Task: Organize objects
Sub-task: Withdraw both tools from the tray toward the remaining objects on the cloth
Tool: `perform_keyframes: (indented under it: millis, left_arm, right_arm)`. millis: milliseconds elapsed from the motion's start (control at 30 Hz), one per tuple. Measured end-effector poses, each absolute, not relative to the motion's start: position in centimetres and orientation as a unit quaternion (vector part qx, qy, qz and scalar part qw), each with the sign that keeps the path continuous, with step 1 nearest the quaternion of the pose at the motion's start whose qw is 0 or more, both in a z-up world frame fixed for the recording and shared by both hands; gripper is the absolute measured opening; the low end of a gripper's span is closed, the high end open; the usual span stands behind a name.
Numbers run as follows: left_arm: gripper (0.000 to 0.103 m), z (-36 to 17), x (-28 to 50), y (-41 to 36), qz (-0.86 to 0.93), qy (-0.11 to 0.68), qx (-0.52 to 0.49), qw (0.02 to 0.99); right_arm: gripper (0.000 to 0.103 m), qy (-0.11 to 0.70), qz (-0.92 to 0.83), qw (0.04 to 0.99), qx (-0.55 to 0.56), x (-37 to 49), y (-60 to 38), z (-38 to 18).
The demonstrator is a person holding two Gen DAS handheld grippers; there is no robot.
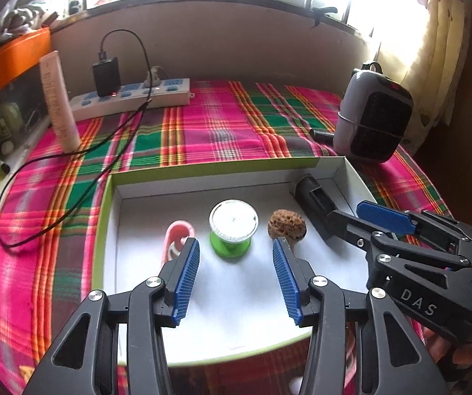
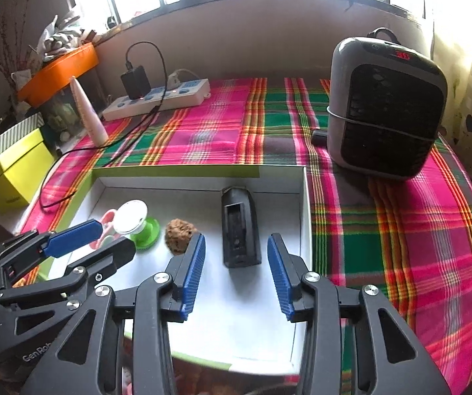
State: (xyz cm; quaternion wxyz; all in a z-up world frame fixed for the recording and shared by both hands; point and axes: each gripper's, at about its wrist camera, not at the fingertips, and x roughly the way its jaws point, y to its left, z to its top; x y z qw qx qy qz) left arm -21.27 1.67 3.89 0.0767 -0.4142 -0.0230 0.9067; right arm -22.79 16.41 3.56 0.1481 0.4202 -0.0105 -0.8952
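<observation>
Objects sit in the box already, left to right: pink clip, green spool, brown nut, black holder. Looks mostly done; nothing loose nearby that I can see. My left tool gapes empty, spool just ahead between its tips. My right tool is parted too, empty, holder just ahead.

Pink-green-orange plaid tablecloth; white tray, lime-green outside; green spool, brown walnut, black holder, pink clip maybe; blue-padded grippers.
</observation>
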Motion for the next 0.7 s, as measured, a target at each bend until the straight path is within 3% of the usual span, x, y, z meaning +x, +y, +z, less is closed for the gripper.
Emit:
perform_keyframes:
  millis: [700]
  left_arm:
    - [0.045, 5.0, -13.3, 0.0, 0.923, -0.043, -0.380, 0.042]
  right_arm:
    - [0.041, -0.013, -0.912, 0.167, 0.374, -14.8, 15.6, 4.9]
